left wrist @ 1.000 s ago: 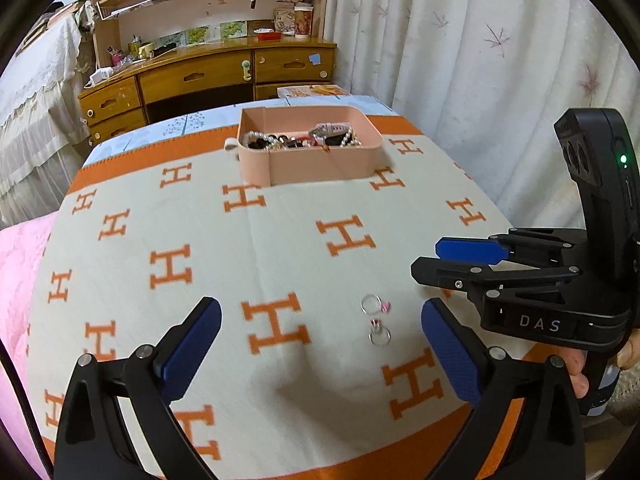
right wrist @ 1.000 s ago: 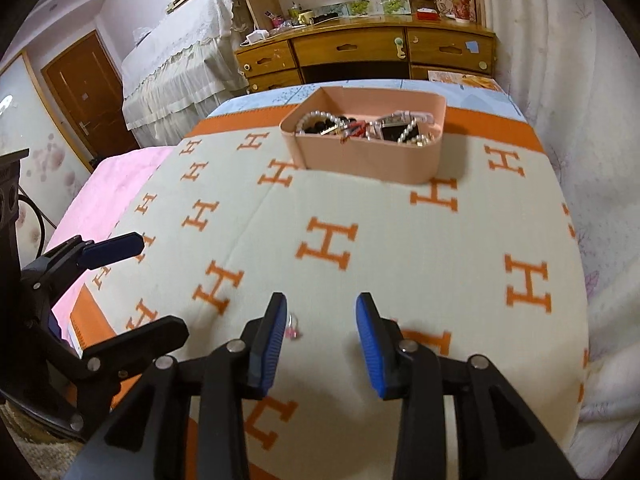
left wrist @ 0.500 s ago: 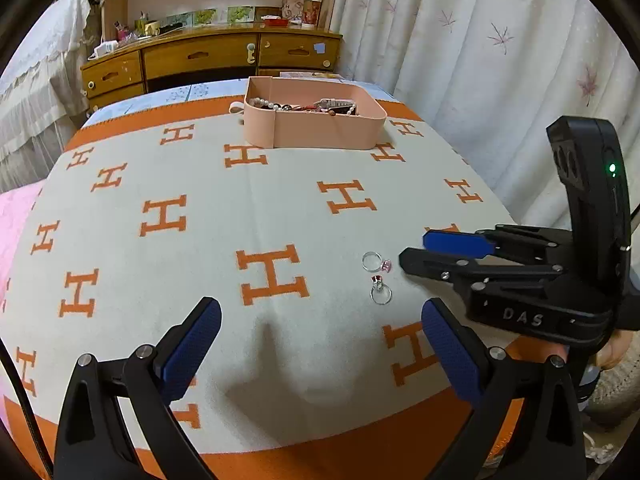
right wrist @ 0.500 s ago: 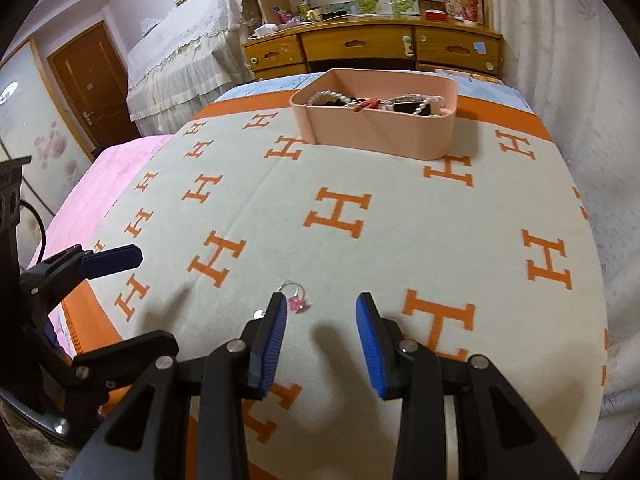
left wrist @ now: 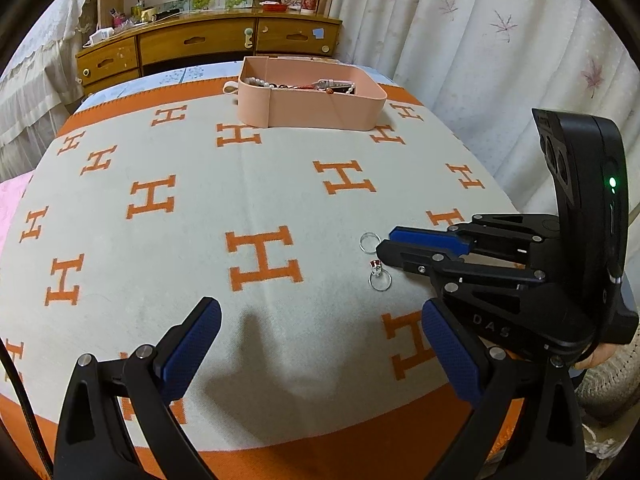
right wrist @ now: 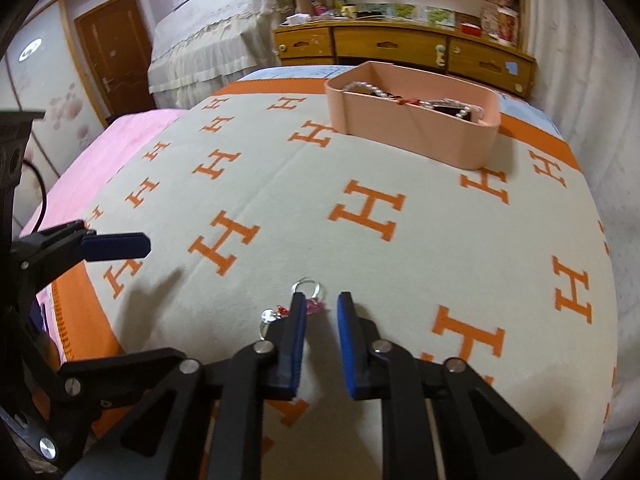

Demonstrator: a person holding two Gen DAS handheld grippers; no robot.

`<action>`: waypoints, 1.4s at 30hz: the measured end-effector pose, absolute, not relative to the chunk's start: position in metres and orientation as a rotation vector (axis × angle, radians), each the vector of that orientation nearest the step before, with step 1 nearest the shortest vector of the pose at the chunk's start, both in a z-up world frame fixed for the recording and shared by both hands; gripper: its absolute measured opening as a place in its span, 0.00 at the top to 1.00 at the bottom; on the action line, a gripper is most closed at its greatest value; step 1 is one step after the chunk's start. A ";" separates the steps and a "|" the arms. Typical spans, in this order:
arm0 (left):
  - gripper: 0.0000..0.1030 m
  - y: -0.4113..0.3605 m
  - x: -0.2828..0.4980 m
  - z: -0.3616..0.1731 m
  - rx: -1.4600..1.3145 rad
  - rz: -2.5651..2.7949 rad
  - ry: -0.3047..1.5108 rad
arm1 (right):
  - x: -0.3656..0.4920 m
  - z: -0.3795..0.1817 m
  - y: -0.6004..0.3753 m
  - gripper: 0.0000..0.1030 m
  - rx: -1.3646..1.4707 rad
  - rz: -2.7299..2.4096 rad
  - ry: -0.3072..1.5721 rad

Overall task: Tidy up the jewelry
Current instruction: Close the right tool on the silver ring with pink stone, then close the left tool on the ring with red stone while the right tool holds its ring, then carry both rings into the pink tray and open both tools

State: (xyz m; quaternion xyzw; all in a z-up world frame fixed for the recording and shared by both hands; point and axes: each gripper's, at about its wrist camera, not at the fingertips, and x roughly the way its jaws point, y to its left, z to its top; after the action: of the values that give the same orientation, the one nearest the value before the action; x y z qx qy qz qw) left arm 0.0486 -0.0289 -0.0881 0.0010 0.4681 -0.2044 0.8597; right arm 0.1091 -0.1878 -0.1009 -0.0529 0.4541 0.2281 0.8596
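Two silver rings lie on the H-patterned blanket. The far ring has a pink stone, seen in the right wrist view. The near ring has a red stone and also shows in the right wrist view. My right gripper is open a narrow way, its tips right at the pink-stone ring, low over the blanket; it also shows in the left wrist view. My left gripper is wide open and empty, nearer the blanket's front edge. A pink tray with pearls and other jewelry stands at the far side.
A wooden dresser stands behind the bed. White curtains hang at the right. A pink sheet lies left of the blanket. A white-covered bed and a door are beyond.
My right gripper has moved forward and down to the pink-stone ring and its jaws have narrowed. My left gripper has tilted lower, still wide open.
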 end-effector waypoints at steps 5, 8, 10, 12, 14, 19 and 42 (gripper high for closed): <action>0.04 -0.031 0.049 -0.089 0.012 -0.434 0.993 | 0.108 -0.100 -0.191 0.92 -0.094 0.476 0.953; 0.04 -0.037 0.051 -0.091 0.032 -0.437 0.993 | 0.108 -0.099 -0.207 0.92 -0.023 0.450 0.958; 0.04 -0.043 0.051 -0.091 0.052 -0.438 0.984 | 0.108 -0.098 -0.219 0.92 0.025 0.427 0.960; 0.04 -0.053 0.054 -0.092 0.090 -0.418 0.967 | 0.107 -0.098 -0.228 0.92 0.056 0.409 0.959; 0.06 -0.064 0.057 -0.094 0.130 -0.399 0.969 | 0.102 -0.096 -0.238 0.92 0.085 0.387 0.953; 0.30 -0.091 0.063 -0.099 0.211 -0.371 0.994 | 0.096 -0.094 -0.250 0.92 0.128 0.367 0.943; 0.87 -0.081 0.071 -0.102 0.084 -0.363 1.035 | 0.096 -0.092 -0.249 0.92 0.144 0.384 0.944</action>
State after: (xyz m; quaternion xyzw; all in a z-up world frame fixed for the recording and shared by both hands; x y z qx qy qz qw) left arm 0.0714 -0.0810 -0.1020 0.0397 0.4920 -0.1726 0.8524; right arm 0.0958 -0.2487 -0.0924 0.0687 0.4513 0.1834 0.8706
